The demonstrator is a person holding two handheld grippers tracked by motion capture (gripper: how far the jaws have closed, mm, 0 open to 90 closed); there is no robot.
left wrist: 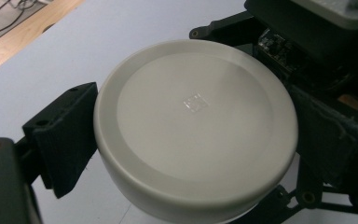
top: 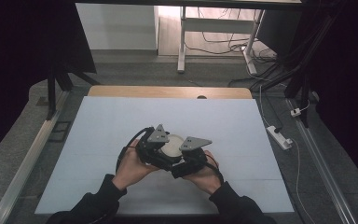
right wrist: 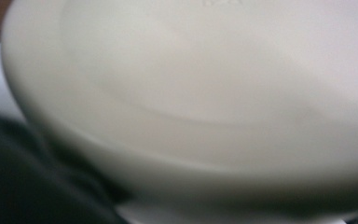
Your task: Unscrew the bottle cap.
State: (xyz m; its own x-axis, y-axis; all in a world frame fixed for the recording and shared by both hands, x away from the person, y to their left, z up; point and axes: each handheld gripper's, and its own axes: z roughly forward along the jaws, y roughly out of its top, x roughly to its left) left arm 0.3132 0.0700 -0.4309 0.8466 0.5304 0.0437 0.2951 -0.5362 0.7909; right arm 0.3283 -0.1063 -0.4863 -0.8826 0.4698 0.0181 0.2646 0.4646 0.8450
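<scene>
A: One round white dish [left wrist: 193, 130], flat base upward, sits between both grippers above the near middle of the desk [top: 98, 135]. Whether it rests on the desk or is lifted clear cannot be told.

B: Which gripper has it?

A: Left gripper [left wrist: 186, 154]. In the left gripper view its two black fingers [left wrist: 63, 135] stand apart at the width of the dish, one pressed against the rim on each side, so the dish is clamped across its diameter.

B: And the right gripper [top: 186, 161]?

A: Close against the dish from the opposite side. In the right gripper view the dish wall [right wrist: 191, 107] is so near that it blurs, and the fingers are not distinguishable; whether they are apart or together cannot be told.

B: Long axis?

A: None, since the dish is circular. The relation that matters is that the dish lies straight ahead of both sets of fingers, with the two grippers facing one another across it. Both hands are about equally near, judged from the high view; the left hand [top: 133, 165] alone shows a sure grip.

B: Surroundings?

A: Pale desk cover, wooden edge at the far side.
</scene>
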